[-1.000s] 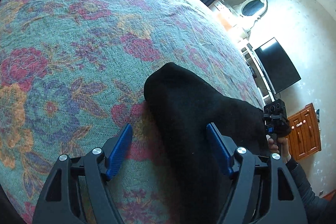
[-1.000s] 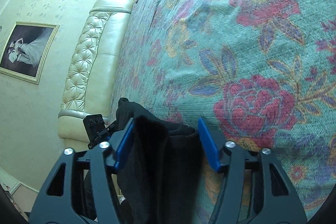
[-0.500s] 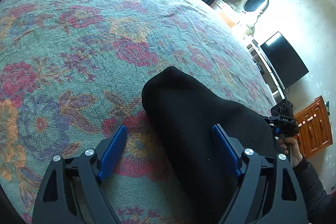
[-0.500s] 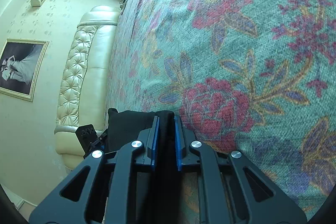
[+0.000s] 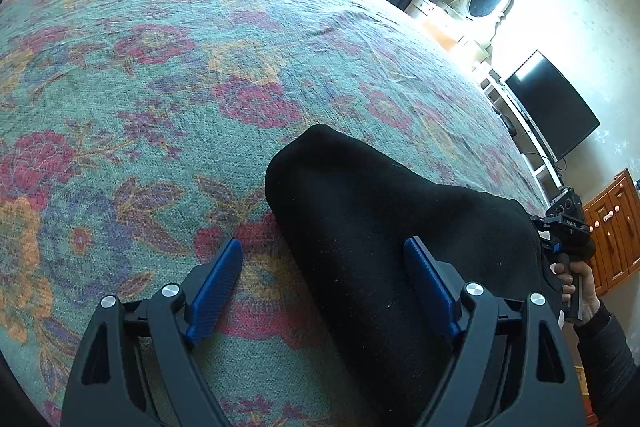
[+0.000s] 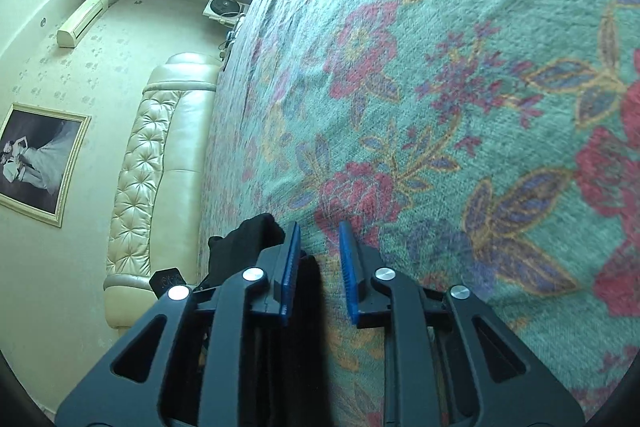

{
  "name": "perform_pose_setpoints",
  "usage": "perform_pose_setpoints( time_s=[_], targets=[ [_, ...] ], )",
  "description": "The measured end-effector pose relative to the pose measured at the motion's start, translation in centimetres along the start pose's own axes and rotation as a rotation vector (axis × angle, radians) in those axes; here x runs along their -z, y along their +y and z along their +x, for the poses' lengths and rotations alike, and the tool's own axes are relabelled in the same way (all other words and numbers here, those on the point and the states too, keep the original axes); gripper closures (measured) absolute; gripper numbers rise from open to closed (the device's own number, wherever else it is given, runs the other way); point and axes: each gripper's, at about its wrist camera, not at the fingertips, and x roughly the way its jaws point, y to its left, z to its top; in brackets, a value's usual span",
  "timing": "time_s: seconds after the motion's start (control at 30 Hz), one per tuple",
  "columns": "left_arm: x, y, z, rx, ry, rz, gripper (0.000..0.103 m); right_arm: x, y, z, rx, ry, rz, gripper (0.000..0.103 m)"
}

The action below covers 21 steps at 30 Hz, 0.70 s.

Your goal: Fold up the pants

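Black soft-knit pants (image 5: pixel 372 227), one item, folded into a thick rounded bundle, lie on the teal woven bedspread with red and orange flowers (image 5: pixel 160 75), near its close edge. Left gripper (image 5: pixel 324 291), black frame with two blue ribbed pads, stands wide apart: its left pad rests over bare bedspread, its right pad against the bundle's top, clamping nothing. Right gripper (image 6: pixel 318 267), same make, two blue pads, is parted a little, with a strip of black cloth lying low between the jaws; whether it pinches the cloth cannot be told. Step in hand, by judgement: settling the fold. Advice: release both sides cleanly, lift straight off so no layer drags, then press the bundle flat with edges aligned. Count: one pants bundle, two grippers, four pads, one bedspread.
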Motion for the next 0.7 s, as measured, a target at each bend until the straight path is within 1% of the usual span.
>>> perform_pose_setpoints(
  time_s=[0.07, 0.13, 0.27, 0.37, 0.4, 0.43, 0.53, 0.57, 0.7],
  targets=[
    [0.0, -0.1, 0.0, -0.003, 0.000, -0.001, 0.021, 1.0, 0.9, -1.0, -0.038, -0.016, -0.022, 0.066],
    [-0.1, -0.2, 0.1, -0.004, -0.002, -0.004, 0.021, 2.4, 2.1, -1.5, -0.061, -0.012, -0.051, 0.062],
    [0.0, -0.2, 0.1, -0.006, -0.008, -0.008, 0.021, 5.6, 3.8, -1.3, -0.103, 0.036, -0.108, 0.060],
    [0.0, -0.3, -0.1, -0.010, -0.008, -0.016, 0.021, 7.4, 3.5, -2.2, -0.066, 0.010, -0.108, 0.057],
    [0.1, -0.3, -0.3, -0.015, -0.009, -0.018, 0.021, 8.1, 3.6, -2.7, -0.041, -0.001, -0.119, 0.056],
    [0.1, -0.4, -0.4, -0.028, -0.011, -0.018, 0.021, 8.6, 3.6, -3.3, -0.007, -0.017, -0.131, 0.052],
    [0.4, -1.1, -1.1, -0.086, -0.019, 0.000, 0.021, 10.4, 4.1, -5.0, 0.099, -0.060, -0.174, 0.046],
    [0.6, -1.2, -1.4, -0.106, -0.026, 0.005, 0.021, 11.0, 4.4, -5.6, 0.146, -0.080, -0.193, 0.043],
    [2.1, -1.8, -3.3, -0.164, -0.058, -0.002, 0.021, 13.8, 6.1, -7.6, 0.349, -0.168, -0.291, 0.041]
  ],
)
